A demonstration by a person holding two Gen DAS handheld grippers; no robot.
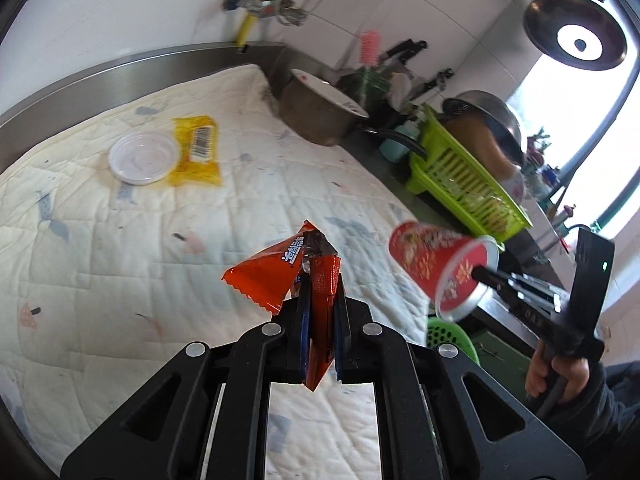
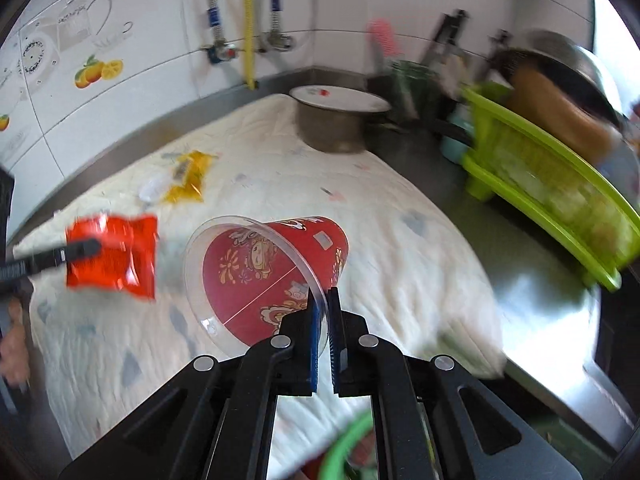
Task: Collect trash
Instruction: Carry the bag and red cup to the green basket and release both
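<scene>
Left gripper clamped on red wrapper; right gripper pinching red cup rim, cup lying left-forward of fingertips.

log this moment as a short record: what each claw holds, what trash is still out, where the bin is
left claw: shut on red wrapper
right claw: shut on rim of red cup, cup tipped on its side in the air
trash still out: yellow wrapper and white lid, touching, on the quilted cloth
bin: green basket, below the counter edge, partly hidden
</scene>
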